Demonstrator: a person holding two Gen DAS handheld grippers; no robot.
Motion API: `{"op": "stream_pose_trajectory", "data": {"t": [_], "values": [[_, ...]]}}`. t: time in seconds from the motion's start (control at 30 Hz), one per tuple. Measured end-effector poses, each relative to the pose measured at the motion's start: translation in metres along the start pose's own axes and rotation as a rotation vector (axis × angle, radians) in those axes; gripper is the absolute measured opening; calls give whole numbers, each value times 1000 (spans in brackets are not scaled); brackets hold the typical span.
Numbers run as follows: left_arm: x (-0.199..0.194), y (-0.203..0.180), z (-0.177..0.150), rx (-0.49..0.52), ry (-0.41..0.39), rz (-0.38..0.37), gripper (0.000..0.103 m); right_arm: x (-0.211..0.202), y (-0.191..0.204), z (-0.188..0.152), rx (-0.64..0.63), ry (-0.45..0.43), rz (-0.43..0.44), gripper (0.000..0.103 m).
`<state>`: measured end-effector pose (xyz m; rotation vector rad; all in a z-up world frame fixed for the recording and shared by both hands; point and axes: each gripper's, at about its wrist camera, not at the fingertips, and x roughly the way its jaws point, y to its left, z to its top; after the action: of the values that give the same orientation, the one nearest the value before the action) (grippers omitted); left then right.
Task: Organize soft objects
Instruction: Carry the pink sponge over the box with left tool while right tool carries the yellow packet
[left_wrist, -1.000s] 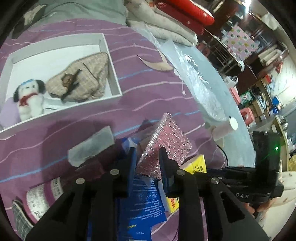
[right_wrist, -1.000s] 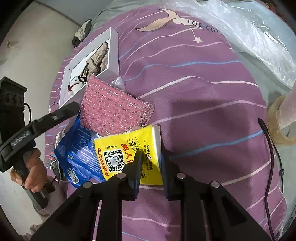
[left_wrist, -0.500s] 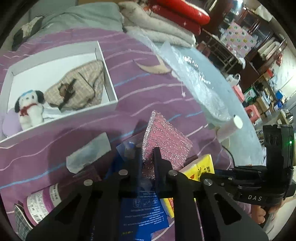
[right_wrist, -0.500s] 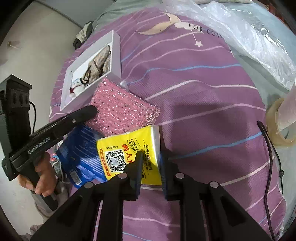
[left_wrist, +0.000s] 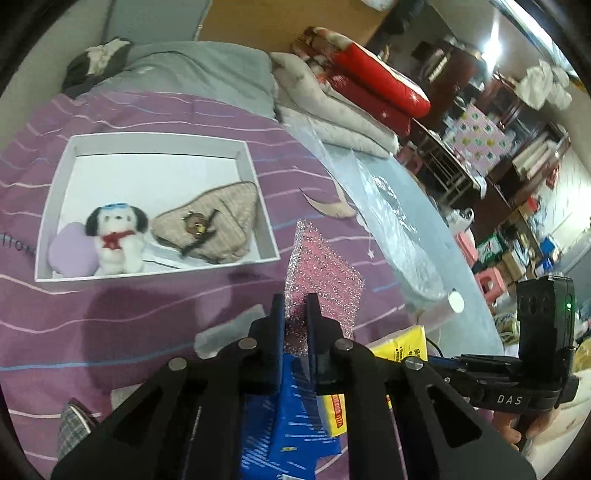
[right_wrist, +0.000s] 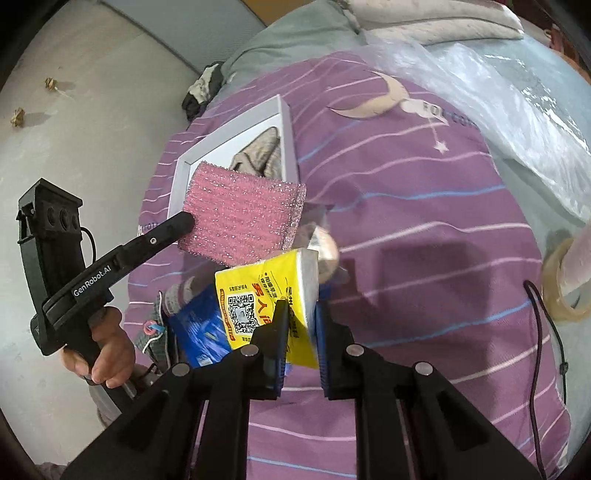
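Two soft things are held clear of the bed at once. The left gripper (left_wrist: 295, 314) is clamped on a corner of a pink scouring sponge (left_wrist: 325, 273), a flat rectangular pad with a coarse, glittery fibre weave; in the right wrist view the sponge (right_wrist: 242, 218) hangs in the air in front of the near end of the white box (right_wrist: 288, 140). The right gripper (right_wrist: 301, 325) is pinched on the end of a yellow tissue pack (right_wrist: 269, 295), a soft plastic-wrapped block printed with a QR code and red lettering, its white end face turned toward the fingers.

Below them on the spread lies a glossy blue plastic packet (left_wrist: 284, 417) covered in small print. The shallow, rigid white box (left_wrist: 258, 195) sits well apart from the left gripper, farther up the bed. It holds a fluffy white plush dog (left_wrist: 116, 236) with black ears and a red scarf, a smooth lilac cushion (left_wrist: 70, 251) pressed against the dog's side, and a beige checked fabric pouch (left_wrist: 218, 221) with a brown clasp.

Everything rests on a purple bedspread (right_wrist: 424, 229) with thin pale and blue wavy stripes and a beige moon print. Crinkled clear plastic sheeting (right_wrist: 498, 92) lies along its far edge, and a roll of clear tape (right_wrist: 565, 284) sits just beyond the spread's edge, to the right.
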<state>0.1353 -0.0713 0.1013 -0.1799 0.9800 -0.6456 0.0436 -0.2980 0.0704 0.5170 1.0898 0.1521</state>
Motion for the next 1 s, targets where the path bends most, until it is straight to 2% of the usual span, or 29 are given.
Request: {"op": "stream_pose_trajectory", "data": {"t": [0.3, 0.5, 0.6, 0.87, 1.0], "values": [[-24, 36, 12, -123, -80, 8, 12, 8, 43, 29, -69, 9, 4, 13], [-32, 41, 31, -129, -115, 74, 12, 17, 82, 60, -125, 11, 5, 13], [-35, 49, 44, -145, -143, 104, 12, 19, 94, 78, -109, -17, 23, 13], [-39, 82, 89, -255, -235, 113, 12, 34, 114, 120, -35, -73, 92, 13], [-33, 98, 107, -303, -260, 161, 12, 50, 123, 148, 2, -118, 94, 13]]}}
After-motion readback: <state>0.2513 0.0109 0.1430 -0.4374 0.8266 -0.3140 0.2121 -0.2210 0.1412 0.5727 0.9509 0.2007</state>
